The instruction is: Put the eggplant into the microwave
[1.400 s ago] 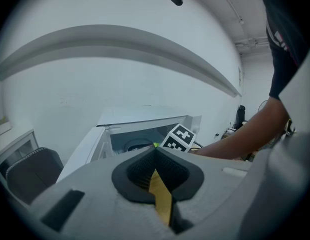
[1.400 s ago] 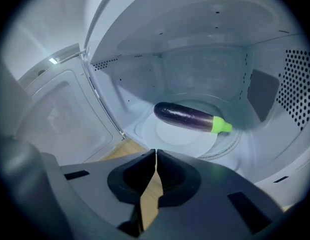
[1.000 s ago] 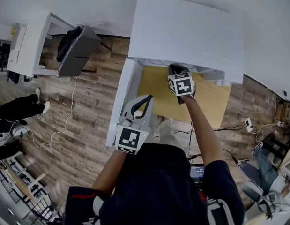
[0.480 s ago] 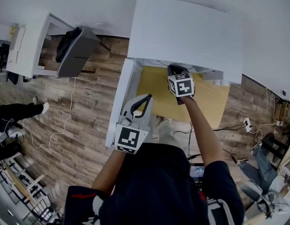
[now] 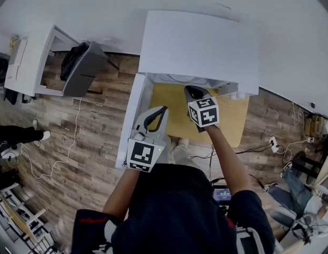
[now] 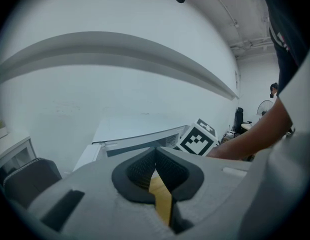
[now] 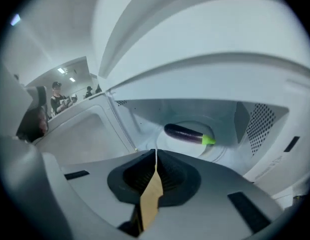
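A dark purple eggplant [image 7: 187, 133] with a green stem lies on the turntable inside the white microwave [image 7: 144, 114], apart from both grippers. From the head view the microwave [image 5: 198, 46] stands on a tan tabletop [image 5: 169, 107], and its door [image 5: 133, 118] hangs open to the left. My right gripper [image 5: 191, 91] hovers just in front of the opening, shut with nothing held; its tips [image 7: 155, 153] meet below the eggplant. My left gripper [image 5: 159, 110] waits by the open door, shut and empty, its tips [image 6: 155, 151] touching.
The open door [image 7: 79, 134] fills the left of the right gripper view. A dark chair with a black cloth [image 5: 81, 67] and a white desk [image 5: 31, 57] stand on the wood floor to the left. Cables [image 5: 63, 147] trail there, near a person's legs [image 5: 15, 134].
My right gripper has lifted and eased back a little from the microwave opening, still shut. The left gripper has stayed where it was.
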